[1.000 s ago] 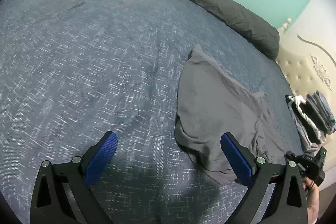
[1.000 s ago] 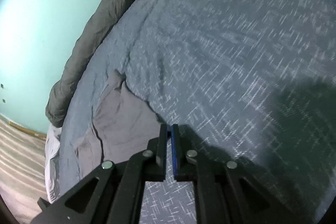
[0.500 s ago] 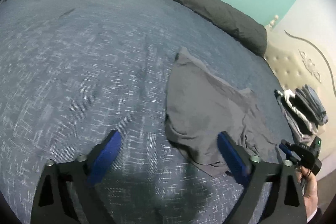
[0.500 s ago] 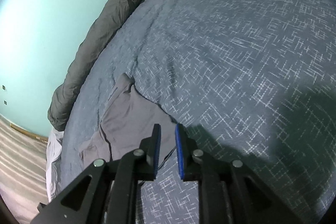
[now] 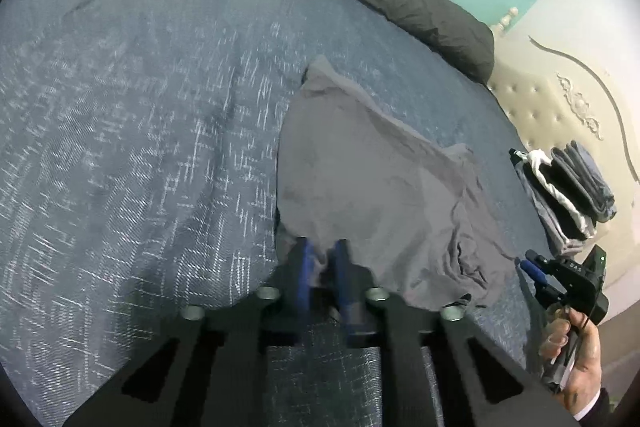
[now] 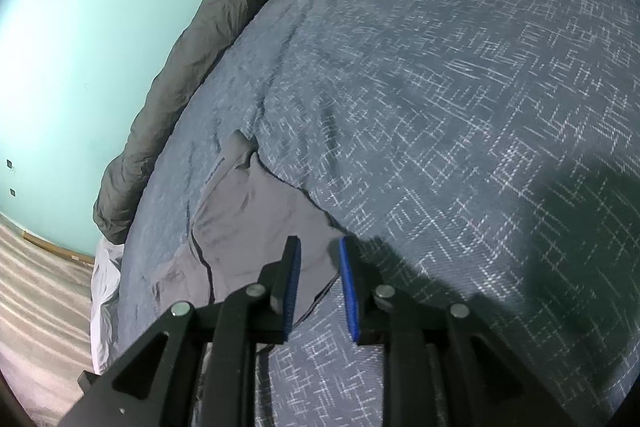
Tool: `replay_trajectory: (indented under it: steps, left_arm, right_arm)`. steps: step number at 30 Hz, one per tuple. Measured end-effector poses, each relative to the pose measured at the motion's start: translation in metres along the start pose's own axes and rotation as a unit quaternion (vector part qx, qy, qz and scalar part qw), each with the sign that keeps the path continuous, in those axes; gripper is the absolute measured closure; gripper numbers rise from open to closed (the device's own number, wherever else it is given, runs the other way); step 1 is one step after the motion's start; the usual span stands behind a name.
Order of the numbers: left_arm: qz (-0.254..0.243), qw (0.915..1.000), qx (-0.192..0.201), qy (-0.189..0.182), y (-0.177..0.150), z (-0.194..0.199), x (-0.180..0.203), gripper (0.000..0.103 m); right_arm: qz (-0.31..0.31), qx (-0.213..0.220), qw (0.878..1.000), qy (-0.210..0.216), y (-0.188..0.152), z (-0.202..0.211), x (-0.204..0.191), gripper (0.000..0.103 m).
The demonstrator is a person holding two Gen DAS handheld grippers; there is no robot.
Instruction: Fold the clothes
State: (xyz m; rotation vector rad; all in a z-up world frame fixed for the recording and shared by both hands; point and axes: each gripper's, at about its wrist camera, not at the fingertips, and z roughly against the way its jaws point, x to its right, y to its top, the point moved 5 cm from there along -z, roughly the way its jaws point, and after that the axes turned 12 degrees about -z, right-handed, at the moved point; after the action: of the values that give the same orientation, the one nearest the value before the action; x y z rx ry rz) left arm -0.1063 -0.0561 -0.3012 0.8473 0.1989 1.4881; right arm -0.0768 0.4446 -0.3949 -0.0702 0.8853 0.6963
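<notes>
A: Garment (image 5: 372,187) position? 
B: Grey, rumpled, lying on the blue bed cover (image 5: 140,147), centre-right of the left wrist frame.
A: Left gripper (image 5: 323,263)?
B: Jaws have just closed, clenched on the garment's near hem, though blur makes the pinch hard to confirm.
A: Right gripper (image 6: 319,281)?
B: Jaws have been opening, now released and parted over the garment's corner, pads not pressing it.
A: Else?
B: Folded stack (image 5: 568,187), right edge.

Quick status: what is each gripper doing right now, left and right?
Left gripper: just closed, pinching the near edge of the crumpled grey garment.
Right gripper: jaws opening, holding nothing.
</notes>
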Motion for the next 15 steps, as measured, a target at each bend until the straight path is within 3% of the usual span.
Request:
replay_trajectory:
  steps: [4, 8, 15]
  left_arm:
    - [0.009, 0.9998, 0.016, -0.005, -0.002, 0.016, -0.001, 0.100]
    - [0.006, 0.9993, 0.036, -0.006, 0.000, 0.033, 0.000, 0.100]
    - [0.028, 0.9989, 0.037, -0.009, -0.008, 0.032, -0.006, 0.100]
  right_arm:
    - [-0.002, -0.004, 1.000, 0.001, -0.001, -0.001, 0.000, 0.083]
    - [-0.003, 0.000, 1.000, -0.004, -0.002, 0.001, 0.000, 0.074]
    - [-0.001, -0.024, 1.000, -0.013, -0.009, -0.005, 0.003, 0.069]
